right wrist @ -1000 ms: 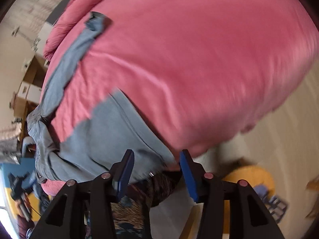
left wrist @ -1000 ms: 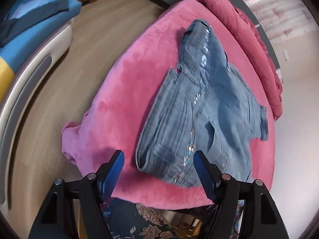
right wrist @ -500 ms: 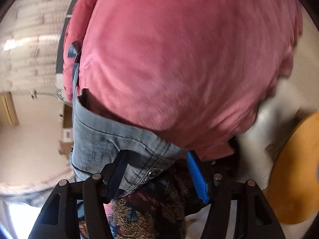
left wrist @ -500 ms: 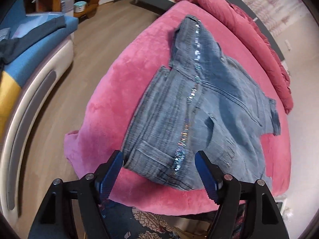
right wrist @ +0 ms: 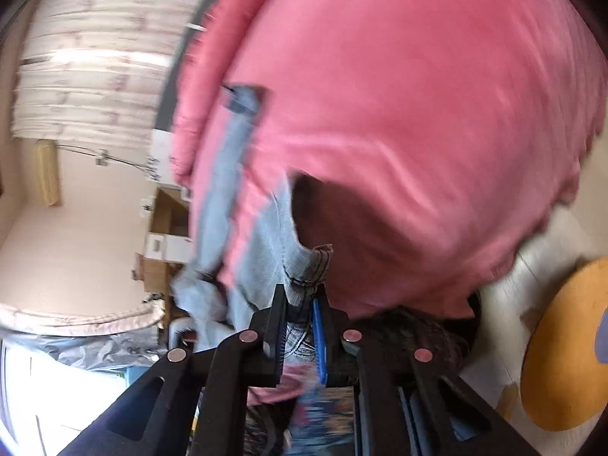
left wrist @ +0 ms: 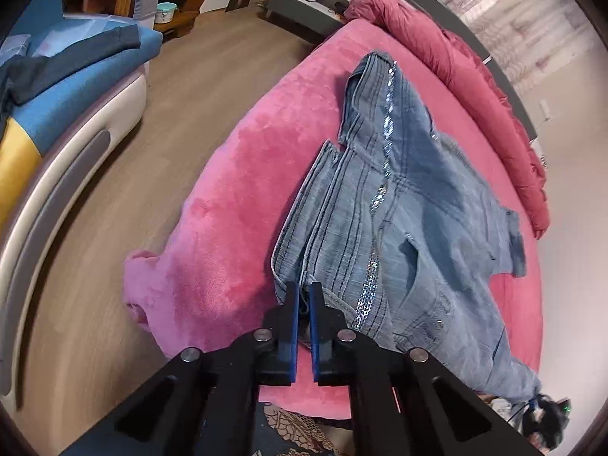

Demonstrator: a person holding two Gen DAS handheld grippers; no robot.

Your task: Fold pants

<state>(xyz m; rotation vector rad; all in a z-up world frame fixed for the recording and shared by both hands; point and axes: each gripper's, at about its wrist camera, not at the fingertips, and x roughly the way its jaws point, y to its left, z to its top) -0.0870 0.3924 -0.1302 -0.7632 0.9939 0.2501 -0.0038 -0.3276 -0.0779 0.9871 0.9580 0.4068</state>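
Note:
Light blue jeans (left wrist: 399, 205) with a sequin stripe lie loosely folded on a pink blanket (left wrist: 228, 209) that covers a round bed. In the left wrist view my left gripper (left wrist: 302, 294) is shut on the jeans' near corner at the bed's front edge, with denim pinched between the blue pads. The right wrist view is blurred. There my right gripper (right wrist: 300, 292) has its jaws closing, and the stitched waistband of the jeans (right wrist: 304, 266) is pinched between them, raised off the blanket (right wrist: 418, 114). One leg runs away up the bed.
A dark red duvet (left wrist: 475, 76) is bunched along the bed's far rim. To the left are wooden floor (left wrist: 171, 87) and a blue and white sofa (left wrist: 57, 87) with dark clothes on it. A yellow round stool (right wrist: 562, 349) and cardboard boxes (right wrist: 163, 235) stand near the bed.
Both grippers were open near the jeans' front edge and have now closed on the denim. The right gripper has risen and turned, lifting the waistband off the blanket.

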